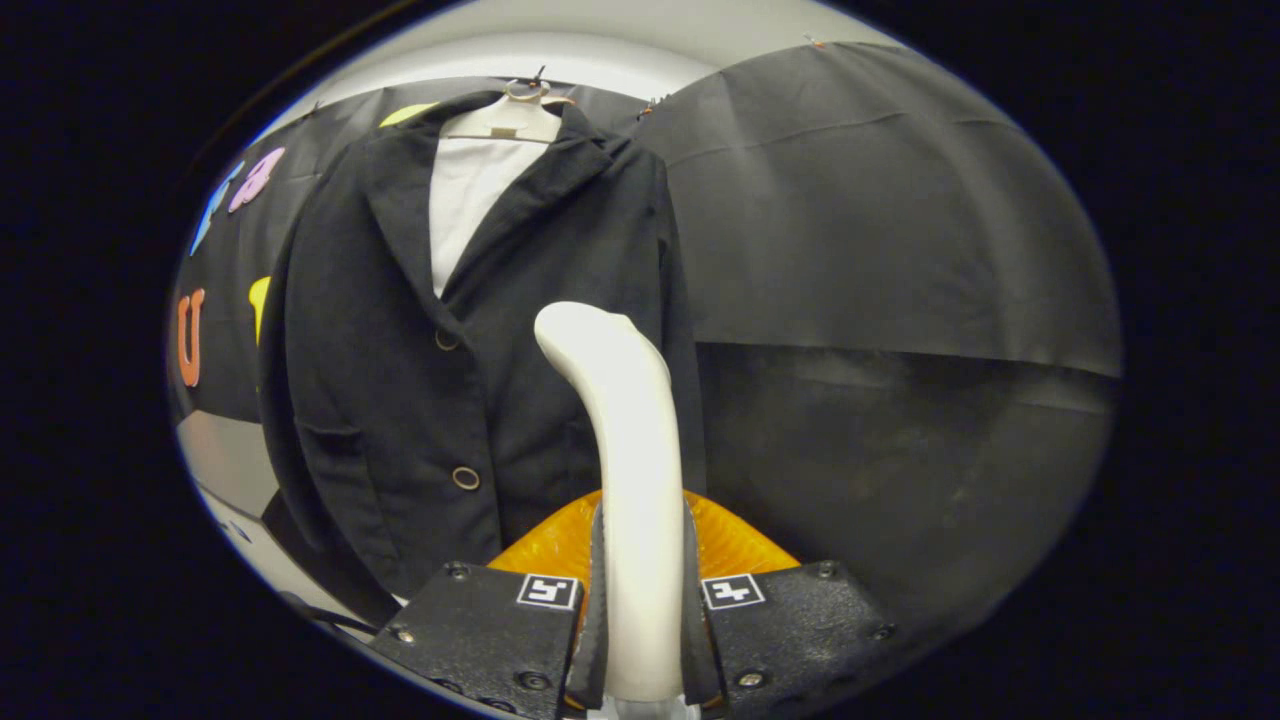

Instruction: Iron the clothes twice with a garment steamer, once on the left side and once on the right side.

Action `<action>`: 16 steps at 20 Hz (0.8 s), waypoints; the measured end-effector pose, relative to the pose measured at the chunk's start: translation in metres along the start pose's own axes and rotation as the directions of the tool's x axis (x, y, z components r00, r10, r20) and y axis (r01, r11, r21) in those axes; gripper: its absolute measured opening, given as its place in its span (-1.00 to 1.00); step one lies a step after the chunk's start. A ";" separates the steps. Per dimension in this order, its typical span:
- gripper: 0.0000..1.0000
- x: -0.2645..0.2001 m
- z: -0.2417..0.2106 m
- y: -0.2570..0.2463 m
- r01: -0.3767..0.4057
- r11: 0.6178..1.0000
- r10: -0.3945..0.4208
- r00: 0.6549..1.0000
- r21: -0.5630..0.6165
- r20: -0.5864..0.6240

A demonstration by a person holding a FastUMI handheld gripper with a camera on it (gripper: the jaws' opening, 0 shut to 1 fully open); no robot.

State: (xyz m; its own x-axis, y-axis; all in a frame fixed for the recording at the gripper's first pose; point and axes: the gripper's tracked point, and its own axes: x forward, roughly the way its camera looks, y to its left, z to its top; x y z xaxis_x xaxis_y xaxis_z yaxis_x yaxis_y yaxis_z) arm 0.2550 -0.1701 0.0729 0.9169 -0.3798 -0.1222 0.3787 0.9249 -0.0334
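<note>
A black jacket [470,330] hangs on a white hanger [505,120] over a white shirt [470,195], beyond the fingers. A white garment steamer [625,440] stands upright between the fingers, its curved head bent toward the jacket's right front panel. My gripper [642,610] is shut on the steamer's handle, with both fingers pressing its sides. The steamer's head looks close to the fabric, but I cannot tell whether it touches. An orange ribbed part [735,545] shows just behind the handle, low down.
Black cloth [880,230] forms the booth wall behind and to the right of the jacket. A pale surface [230,465] lies below the jacket's left sleeve. A cable [320,612] runs low beside the jacket's hem.
</note>
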 end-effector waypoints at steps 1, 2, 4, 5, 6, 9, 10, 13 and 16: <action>-0.37 0.001 -0.005 0.000 0.002 1.000 -0.002 1.000 0.004 -0.011; -0.37 0.002 -0.011 -0.001 0.006 1.000 -0.006 1.000 0.008 -0.023; -0.36 0.002 -0.026 0.000 0.012 1.000 -0.012 0.999 0.003 -0.047; -0.36 0.000 -0.032 0.002 0.015 1.000 -0.015 0.998 0.000 -0.059; -0.36 -0.002 -0.036 0.002 0.016 1.000 -0.016 0.998 -0.002 -0.068; -0.36 0.001 -0.051 0.003 0.025 1.000 -0.026 0.995 -0.011 -0.095; -0.37 0.000 -0.057 0.003 0.026 1.000 -0.027 0.994 -0.010 -0.105; -0.36 -0.004 -0.074 0.000 0.039 0.999 -0.041 0.991 -0.015 -0.130; -0.36 -0.008 -0.099 -0.002 0.044 0.999 -0.047 0.984 -0.024 -0.171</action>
State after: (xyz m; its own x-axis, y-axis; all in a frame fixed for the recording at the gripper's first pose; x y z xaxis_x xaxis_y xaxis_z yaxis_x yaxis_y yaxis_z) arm 0.2348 -0.1676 -0.0239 0.8629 -0.4149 -0.2884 0.4155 0.9075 -0.0623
